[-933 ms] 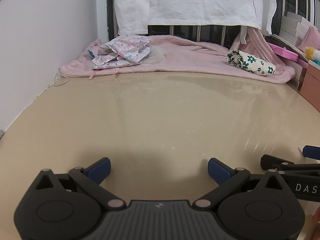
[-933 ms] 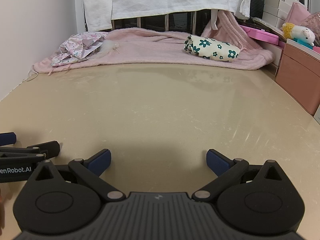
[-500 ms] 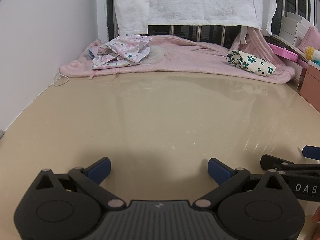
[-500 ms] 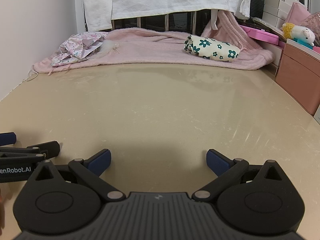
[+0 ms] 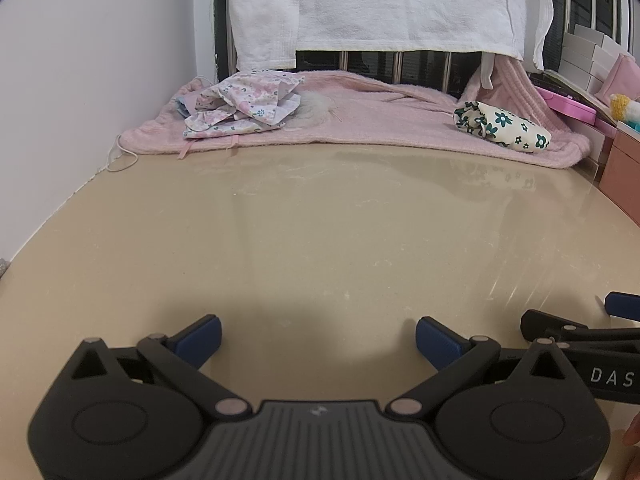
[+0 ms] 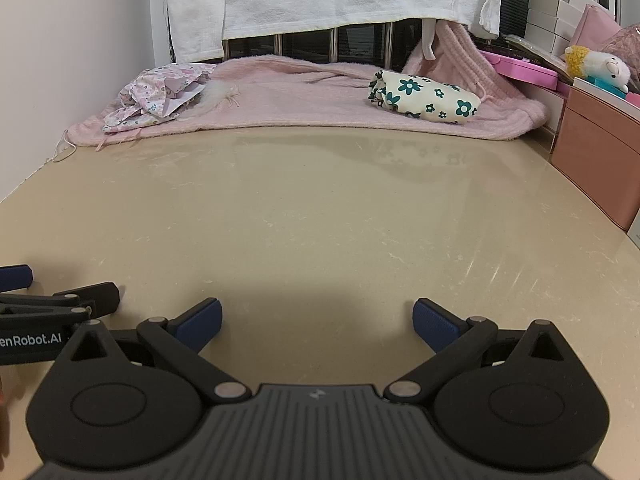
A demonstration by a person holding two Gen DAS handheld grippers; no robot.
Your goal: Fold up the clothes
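Left wrist view: the left hand-held gripper (image 5: pixel 318 336) is seen released, its blue pads spread wide with nothing between them, low over the near edge of the beige worktop (image 5: pixel 320 240). Part of the right hand-held gripper (image 5: pixel 576 330) is seen at the near right corner. In the right wrist view, the right hand-held gripper (image 6: pixel 317 320) is likewise released and empty, beside the left one.

A pink blanket (image 5: pixel 360 120) is spread along the far edge of the worktop. On it, a crumpled pink floral garment (image 5: pixel 240 106) is located toward the far left corner, and a folded cream garment with green flowers (image 5: pixel 506 126) toward the far right corner. Both garments lie well apart from the hand-held grippers. A white towel (image 5: pixel 380 4) is hung above the far edge.
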